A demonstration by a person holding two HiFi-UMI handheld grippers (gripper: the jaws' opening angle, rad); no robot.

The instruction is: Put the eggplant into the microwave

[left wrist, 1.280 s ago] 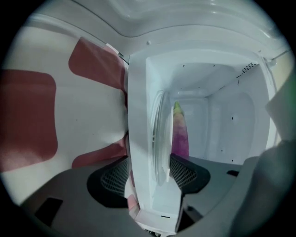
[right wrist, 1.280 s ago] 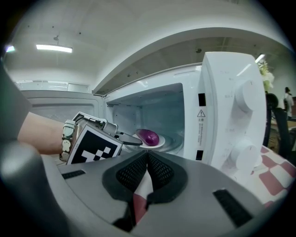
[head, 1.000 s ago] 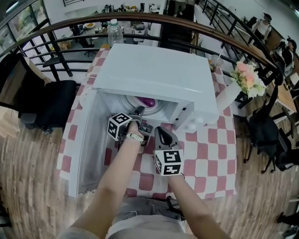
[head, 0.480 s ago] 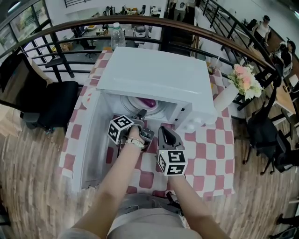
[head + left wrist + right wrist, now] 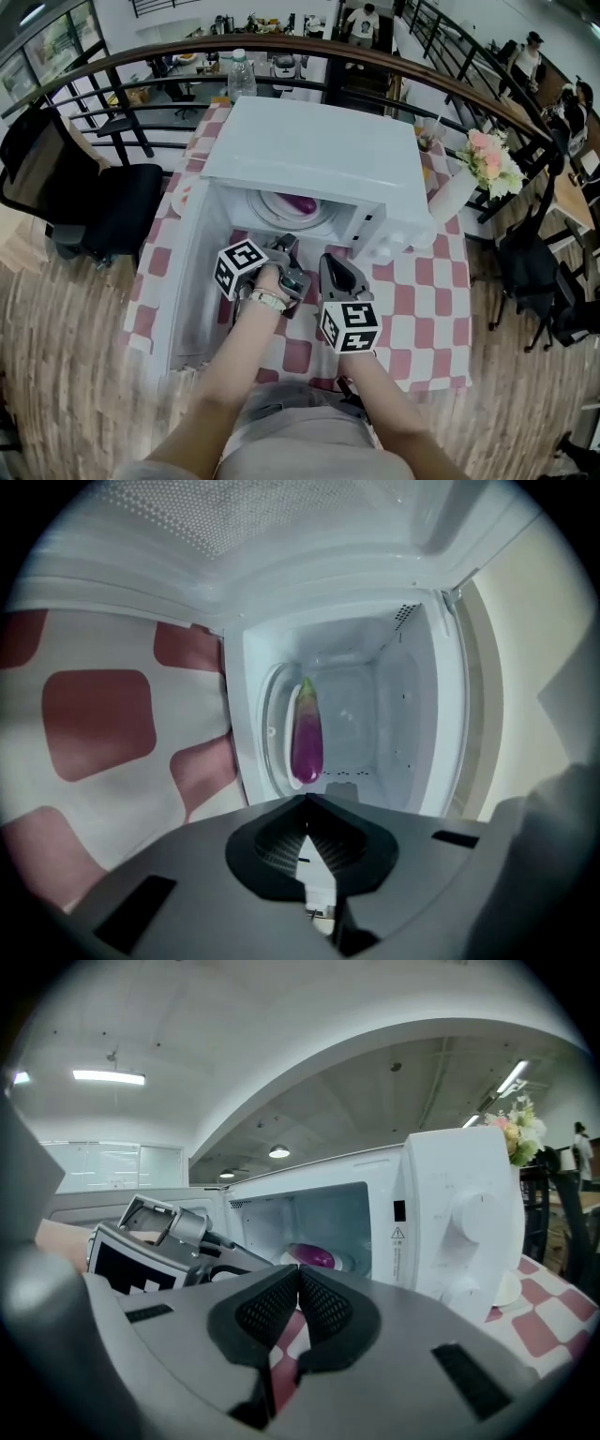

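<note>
The purple eggplant (image 5: 300,203) (image 5: 307,738) (image 5: 314,1257) lies on the glass turntable inside the white microwave (image 5: 309,150), whose door (image 5: 183,281) hangs open to the left. My left gripper (image 5: 289,247) (image 5: 307,799) hovers just outside the opening and points at the eggplant. Its jaws have just been closing and now stand shut with nothing between them. Beside it, to the right, my right gripper (image 5: 328,263) (image 5: 298,1274) is shut and empty, in front of the control panel (image 5: 459,1232).
A red-and-white checked cloth (image 5: 422,300) covers the table. Behind the microwave stands a water bottle (image 5: 242,75). A white vase of flowers (image 5: 492,159) is at the right and a black chair (image 5: 112,202) at the left. A curved railing (image 5: 141,56) rings the far side.
The left gripper has drawn back from the microwave opening toward me and its jaws have closed. The right gripper has lifted slightly. The eggplant stays on the turntable.
</note>
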